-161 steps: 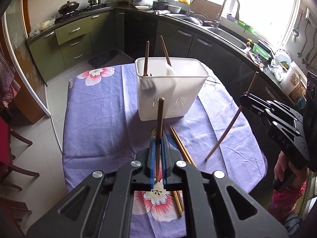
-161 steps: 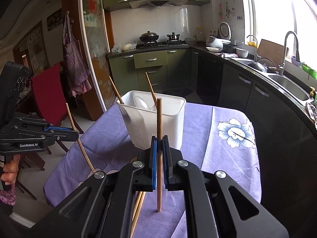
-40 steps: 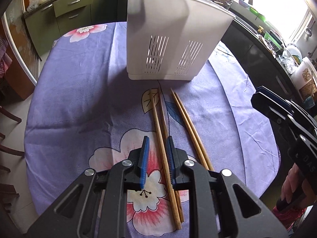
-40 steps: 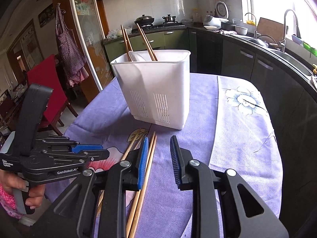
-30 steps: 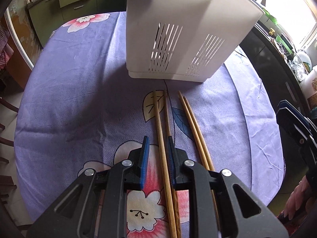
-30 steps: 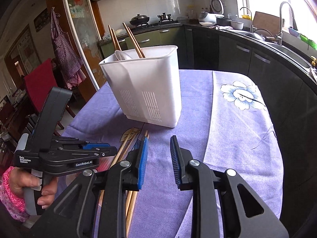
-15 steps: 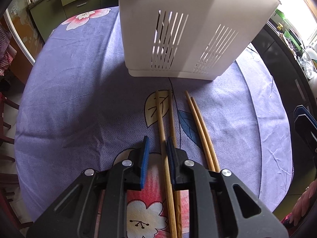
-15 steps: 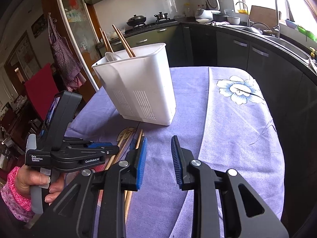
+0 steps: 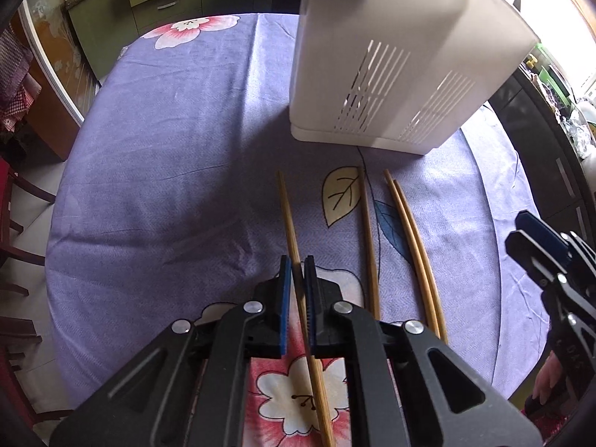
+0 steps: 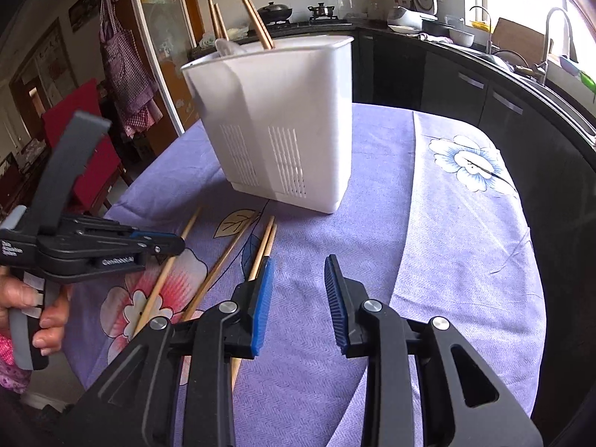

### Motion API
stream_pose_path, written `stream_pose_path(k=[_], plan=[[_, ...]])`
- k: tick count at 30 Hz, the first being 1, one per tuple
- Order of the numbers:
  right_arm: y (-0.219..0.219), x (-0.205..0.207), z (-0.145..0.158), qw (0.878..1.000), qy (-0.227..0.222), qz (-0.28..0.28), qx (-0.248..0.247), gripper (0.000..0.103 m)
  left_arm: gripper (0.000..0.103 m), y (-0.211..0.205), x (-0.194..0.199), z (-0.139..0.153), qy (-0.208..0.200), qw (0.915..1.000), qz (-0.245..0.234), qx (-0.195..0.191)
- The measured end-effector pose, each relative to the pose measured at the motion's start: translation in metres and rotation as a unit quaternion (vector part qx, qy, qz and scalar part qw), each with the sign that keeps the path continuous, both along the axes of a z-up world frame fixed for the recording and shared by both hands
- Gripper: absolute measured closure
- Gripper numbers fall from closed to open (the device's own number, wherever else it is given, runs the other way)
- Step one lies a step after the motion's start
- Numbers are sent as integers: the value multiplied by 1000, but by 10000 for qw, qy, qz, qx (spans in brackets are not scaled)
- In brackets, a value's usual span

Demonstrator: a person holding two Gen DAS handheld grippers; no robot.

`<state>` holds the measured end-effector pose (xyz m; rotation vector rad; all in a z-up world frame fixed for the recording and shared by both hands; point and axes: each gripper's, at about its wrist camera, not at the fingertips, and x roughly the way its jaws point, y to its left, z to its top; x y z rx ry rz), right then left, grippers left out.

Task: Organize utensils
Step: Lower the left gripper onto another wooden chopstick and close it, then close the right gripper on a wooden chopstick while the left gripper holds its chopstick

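Left gripper closed on leftmost chopstick before white utensil caddy; right gripper wide open, empty. Lift level; tip in upright.

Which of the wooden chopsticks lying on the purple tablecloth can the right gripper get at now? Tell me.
Probably the pair of wooden chopsticks: it lies just off the open right gripper, nothing between. The leftmost chopstick looks taken, since the left gripper is closed around it.
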<state>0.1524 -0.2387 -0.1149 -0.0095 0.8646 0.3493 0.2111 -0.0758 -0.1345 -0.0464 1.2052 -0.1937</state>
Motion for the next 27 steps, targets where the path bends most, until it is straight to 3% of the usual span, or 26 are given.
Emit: stream_pose_path(k=[18,27], plan=[[43,31,-43,9983,173,185,-520,74,96,26,-29,25,-316,9994,-9,-106],[31,35,-45,9971,137,-67,-739,74,96,28,-28,25,-312,9994,-30,-150]])
